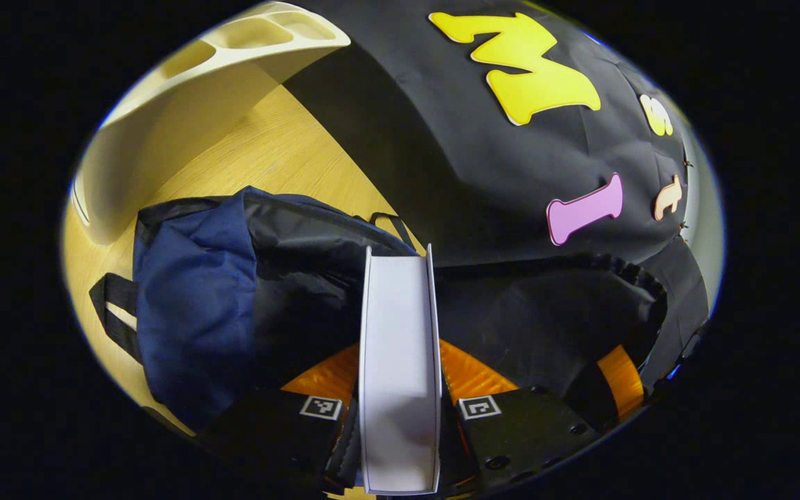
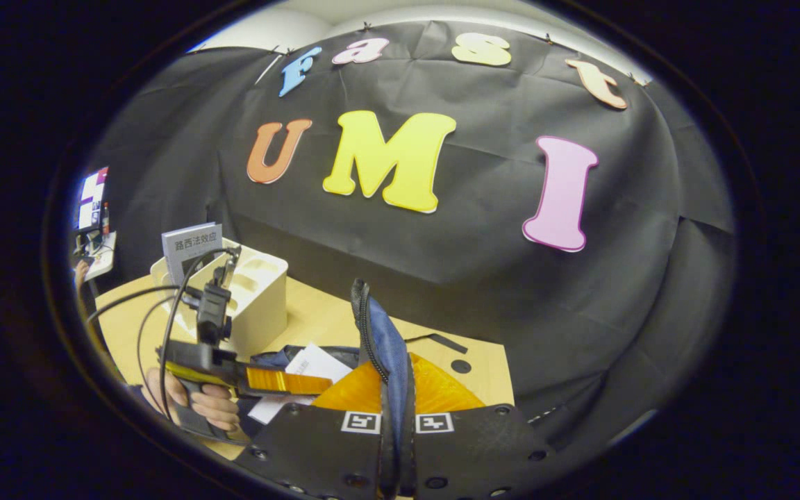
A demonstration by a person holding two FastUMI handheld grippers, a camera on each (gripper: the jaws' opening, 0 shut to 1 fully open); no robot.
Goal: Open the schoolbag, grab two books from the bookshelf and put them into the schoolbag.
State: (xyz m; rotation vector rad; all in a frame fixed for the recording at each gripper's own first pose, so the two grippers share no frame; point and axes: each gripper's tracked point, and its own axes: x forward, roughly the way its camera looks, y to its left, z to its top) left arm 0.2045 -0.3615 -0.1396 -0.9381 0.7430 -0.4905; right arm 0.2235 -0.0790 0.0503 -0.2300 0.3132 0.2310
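In the left gripper view my left gripper (image 1: 400, 389) is shut on a white book (image 1: 400, 326), held edge-on over the open navy schoolbag (image 1: 195, 305) and its black inside (image 1: 303, 278). In the right gripper view my right gripper (image 2: 394, 399) is shut on the schoolbag's zipped edge (image 2: 382, 347) and holds it up. That view also has the left gripper (image 2: 261, 378), held by a hand (image 2: 212, 406), with the white book (image 2: 310, 362) at the bag's mouth. A grey book (image 2: 192, 246) stands in the cream bookshelf (image 2: 261, 298).
The bag lies on a wooden table (image 1: 268, 153), with the cream bookshelf (image 1: 185, 104) right behind it. Cables (image 2: 164, 326) loop from the left gripper. The black cloth wall (image 2: 476, 278) stands close behind the table.
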